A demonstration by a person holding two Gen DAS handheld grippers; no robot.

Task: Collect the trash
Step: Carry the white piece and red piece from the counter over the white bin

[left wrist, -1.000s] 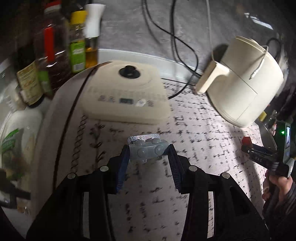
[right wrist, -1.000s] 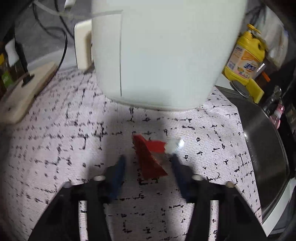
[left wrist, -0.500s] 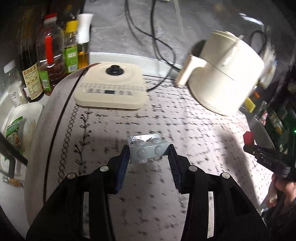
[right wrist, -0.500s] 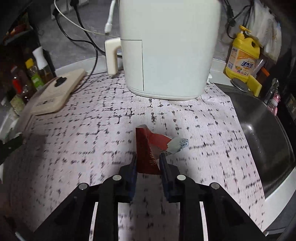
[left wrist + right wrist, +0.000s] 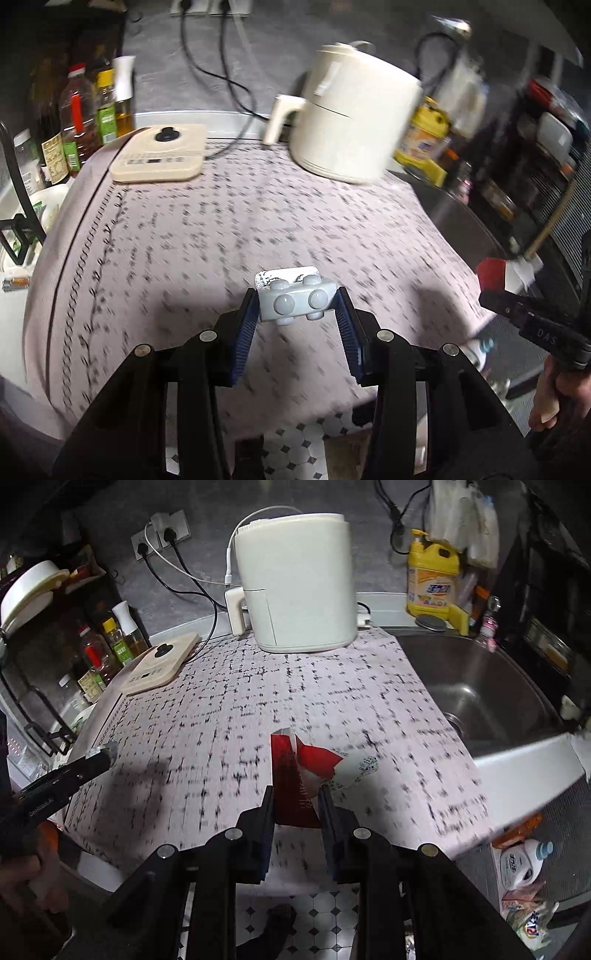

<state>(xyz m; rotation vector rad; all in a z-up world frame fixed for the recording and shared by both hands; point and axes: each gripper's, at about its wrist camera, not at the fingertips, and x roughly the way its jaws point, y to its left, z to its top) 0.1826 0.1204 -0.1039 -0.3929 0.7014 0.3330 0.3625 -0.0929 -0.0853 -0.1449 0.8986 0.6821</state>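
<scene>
My left gripper (image 5: pixel 297 308) is shut on a grey blister pack of pills (image 5: pixel 295 301) with a foil backing, held above the front edge of the counter. My right gripper (image 5: pixel 295 797) is shut on a red paper wrapper (image 5: pixel 293 779) with a crumpled white printed end, also held above the counter. The right gripper and its red wrapper (image 5: pixel 493 275) show at the right of the left wrist view. The left gripper's tip (image 5: pixel 101 755) shows at the left of the right wrist view.
A patterned pink cloth (image 5: pixel 258 701) covers the counter. A white air fryer (image 5: pixel 295 579) and a beige scale-like appliance (image 5: pixel 159 664) stand at the back. Oil bottles (image 5: pixel 92 110) at far left, steel sink (image 5: pixel 476 686) at right, yellow detergent bottle (image 5: pixel 432 579). Tiled floor (image 5: pixel 314 908) below.
Both grippers have pulled back and up from the counter toward its front edge, each carrying its piece. The right gripper closed on the red wrapper and lifted it.
</scene>
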